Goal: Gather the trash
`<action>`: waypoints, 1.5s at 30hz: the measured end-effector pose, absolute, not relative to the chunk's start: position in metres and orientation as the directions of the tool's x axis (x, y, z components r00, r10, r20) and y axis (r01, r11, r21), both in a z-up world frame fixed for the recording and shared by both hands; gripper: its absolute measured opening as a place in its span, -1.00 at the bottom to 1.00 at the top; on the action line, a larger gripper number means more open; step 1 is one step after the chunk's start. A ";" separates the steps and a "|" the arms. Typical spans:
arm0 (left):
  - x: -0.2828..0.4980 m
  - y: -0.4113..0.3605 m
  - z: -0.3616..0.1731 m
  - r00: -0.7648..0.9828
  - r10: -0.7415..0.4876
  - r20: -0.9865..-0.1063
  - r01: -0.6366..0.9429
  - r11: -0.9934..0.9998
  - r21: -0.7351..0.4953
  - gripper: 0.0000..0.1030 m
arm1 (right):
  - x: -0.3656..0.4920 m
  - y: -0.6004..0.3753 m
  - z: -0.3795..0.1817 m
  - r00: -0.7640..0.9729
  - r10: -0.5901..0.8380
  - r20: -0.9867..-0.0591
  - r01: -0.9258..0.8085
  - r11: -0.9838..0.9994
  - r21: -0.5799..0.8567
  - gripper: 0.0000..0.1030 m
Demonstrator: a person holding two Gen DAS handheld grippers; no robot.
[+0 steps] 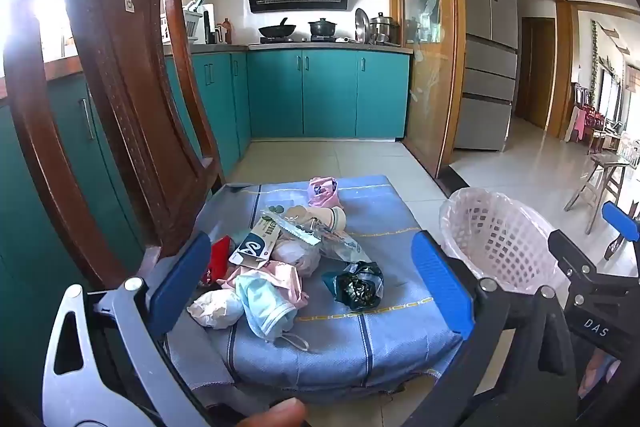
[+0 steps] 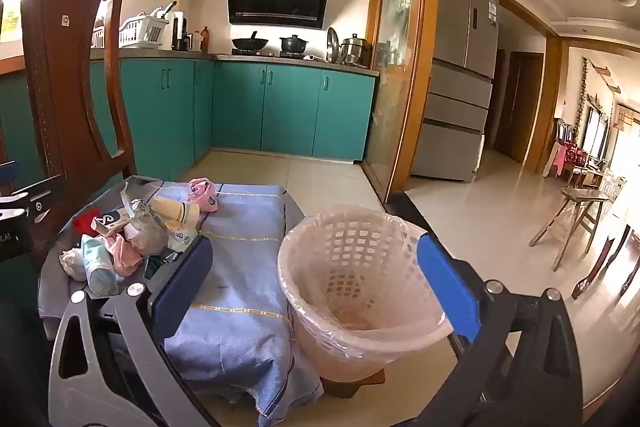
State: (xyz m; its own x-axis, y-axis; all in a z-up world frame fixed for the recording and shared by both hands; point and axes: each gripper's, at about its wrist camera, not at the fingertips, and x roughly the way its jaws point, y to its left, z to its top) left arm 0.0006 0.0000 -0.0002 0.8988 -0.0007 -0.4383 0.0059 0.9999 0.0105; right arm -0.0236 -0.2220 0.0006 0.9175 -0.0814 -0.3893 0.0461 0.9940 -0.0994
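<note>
A heap of trash [image 1: 280, 259] lies on a low stand draped in blue cloth [image 1: 360, 343]: a blue face mask [image 1: 264, 307], crumpled white tissue [image 1: 216, 309], a dark green wrapper [image 1: 360, 285], a blue-and-white carton [image 1: 256, 245], paper cups [image 1: 324, 217] and a pink bag [image 1: 324, 189]. My left gripper [image 1: 311, 239] hovers open in front of the heap, nothing between its pads. A pink mesh bin [image 2: 360, 279] with a clear liner stands right of the stand. My right gripper [image 2: 315, 242] is open in front of the bin, holding nothing. The heap [image 2: 128, 235] shows at the left of the right wrist view.
A dark wooden chair back [image 1: 100, 87] rises close on the left behind the stand. Teal kitchen cabinets [image 1: 320, 91] line the far wall, a fridge [image 1: 488, 59] stands to the right. A thumb [image 1: 280, 415] shows at the bottom edge. Tiled floor [image 2: 480, 227] stretches right toward a wooden stool [image 2: 576, 215].
</note>
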 end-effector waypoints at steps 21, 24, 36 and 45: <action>-0.011 0.002 0.011 0.905 -0.016 -0.426 0.020 1.000 0.006 0.94 | -0.035 -0.221 0.012 0.925 -0.079 -0.372 0.047 0.994 -0.095 0.94; -0.012 0.005 0.012 0.905 -0.017 -0.425 0.020 1.000 0.002 0.94 | -0.035 -0.221 0.012 0.926 -0.078 -0.370 0.046 0.995 -0.093 0.94; -0.013 0.004 0.013 0.903 -0.005 -0.429 0.010 1.000 0.008 0.94 | -0.038 -0.218 0.011 0.927 -0.080 -0.367 0.046 0.994 -0.099 0.94; -0.011 0.005 0.007 0.904 -0.006 -0.428 0.010 1.000 0.008 0.94 | -0.040 -0.215 0.014 0.931 -0.094 -0.353 0.057 0.992 -0.114 0.94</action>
